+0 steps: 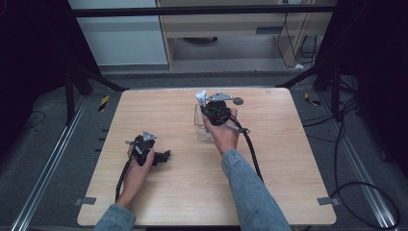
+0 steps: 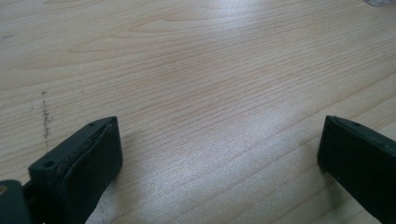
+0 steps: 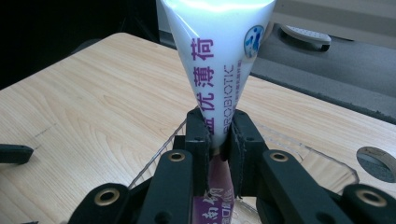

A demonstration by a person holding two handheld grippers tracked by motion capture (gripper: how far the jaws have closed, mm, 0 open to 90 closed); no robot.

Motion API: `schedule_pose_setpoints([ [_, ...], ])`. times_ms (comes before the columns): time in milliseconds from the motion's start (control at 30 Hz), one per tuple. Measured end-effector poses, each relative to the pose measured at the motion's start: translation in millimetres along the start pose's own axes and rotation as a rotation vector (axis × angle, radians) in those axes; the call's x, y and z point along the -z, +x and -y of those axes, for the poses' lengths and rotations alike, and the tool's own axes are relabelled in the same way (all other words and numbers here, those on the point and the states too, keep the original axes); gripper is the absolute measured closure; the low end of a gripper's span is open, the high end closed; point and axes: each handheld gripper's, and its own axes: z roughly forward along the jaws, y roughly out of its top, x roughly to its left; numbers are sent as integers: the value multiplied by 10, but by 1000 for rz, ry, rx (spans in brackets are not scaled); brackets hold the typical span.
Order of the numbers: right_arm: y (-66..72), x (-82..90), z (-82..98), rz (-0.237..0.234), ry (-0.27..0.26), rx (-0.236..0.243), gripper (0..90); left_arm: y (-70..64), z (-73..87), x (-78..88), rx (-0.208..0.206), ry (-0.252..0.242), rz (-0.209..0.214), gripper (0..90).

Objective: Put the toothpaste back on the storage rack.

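The right gripper [image 3: 217,133] had its jaws pinched narrow on a white toothpaste tube [image 3: 217,60], gripping it low on its tapering body so the flat crimped end stood upward and the purple cap end hung below the jaws. That grip probably kept the tube upright and steady for lowering or lifting, since directly beneath it sat a clear plastic holder [image 3: 299,149], its rim visible on both sides of the jaws. In the high view the right gripper [image 1: 211,107] hung over that holder [image 1: 202,127] near the far edge of the table [image 1: 192,192], a little right of centre, with a small round dark disc [image 1: 237,101] lying just beside it, closer to the far edge

The left gripper [image 2: 219,154] had its jaws spread wide, with nothing between them but bare wood. In the high view it [image 1: 163,156] lay low toward the near left part of the table, well apart from the holder, seemingly parked out of the way while the right hand [image 1: 223,134] did the work
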Motion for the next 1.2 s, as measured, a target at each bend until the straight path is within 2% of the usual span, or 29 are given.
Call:
schedule_pose_setpoints([
  [733, 4, -61, 54, -11, 40, -10, 794, 0, 0, 0, 0, 0, 0, 0],
  [1200, -42, -87, 1, -49, 73, -19, 793, -1, -1, -2, 2, -2, 0, 0],
])
